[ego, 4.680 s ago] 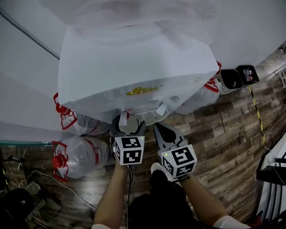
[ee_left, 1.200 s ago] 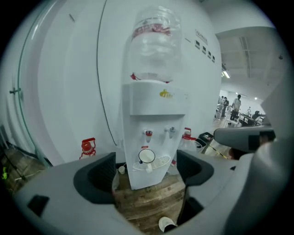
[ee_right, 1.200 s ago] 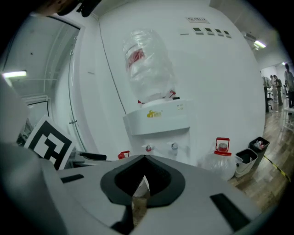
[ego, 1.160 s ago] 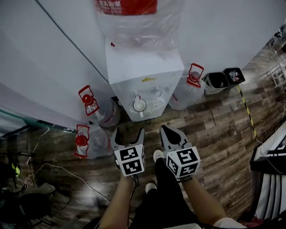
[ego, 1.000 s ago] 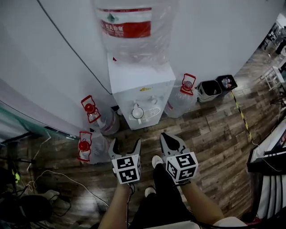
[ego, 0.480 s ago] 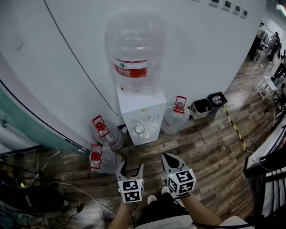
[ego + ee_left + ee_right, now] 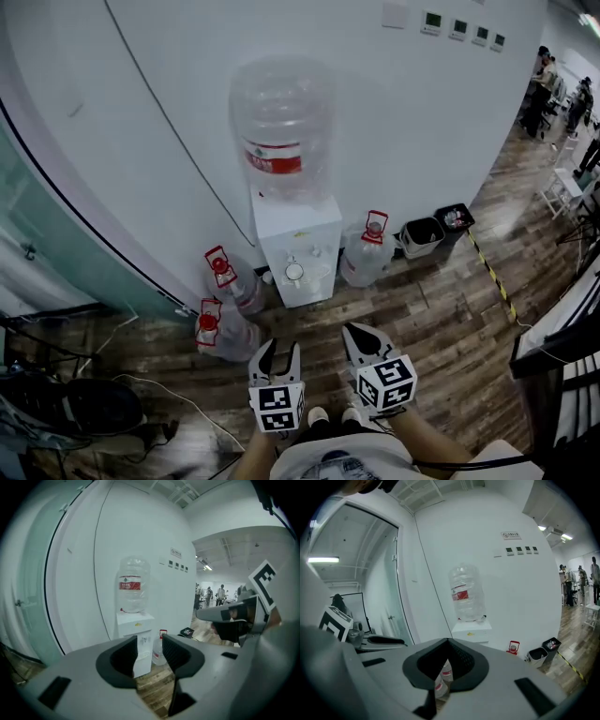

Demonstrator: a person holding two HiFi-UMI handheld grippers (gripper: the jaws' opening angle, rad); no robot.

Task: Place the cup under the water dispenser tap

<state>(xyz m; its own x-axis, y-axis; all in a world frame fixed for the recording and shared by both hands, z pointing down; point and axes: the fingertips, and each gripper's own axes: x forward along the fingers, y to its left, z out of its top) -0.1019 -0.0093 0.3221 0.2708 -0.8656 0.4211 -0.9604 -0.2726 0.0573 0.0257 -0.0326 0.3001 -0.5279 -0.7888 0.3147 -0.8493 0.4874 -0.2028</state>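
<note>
White water dispenser [image 7: 298, 239] is standing at the wall [image 7: 422, 122], well apart from you. Your left gripper [image 7: 279, 349] is closing on nothing; your right gripper [image 7: 356, 333] is pressing its tips together, empty. The cup [image 7: 294, 272] is sitting in the dispenser's recess; if off-centre, water may be missing it.

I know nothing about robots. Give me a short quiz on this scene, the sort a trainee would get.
1. Where is the cup? A on the floor; B in the front recess of the water dispenser; C on top of a bin.
2. True or false: the right gripper has its jaws together with nothing in them.
3. How many spare water bottles are beside the dispenser?
Key: 1 B. 2 True. 3 Three: two to its left in the head view, one to its right.
</note>
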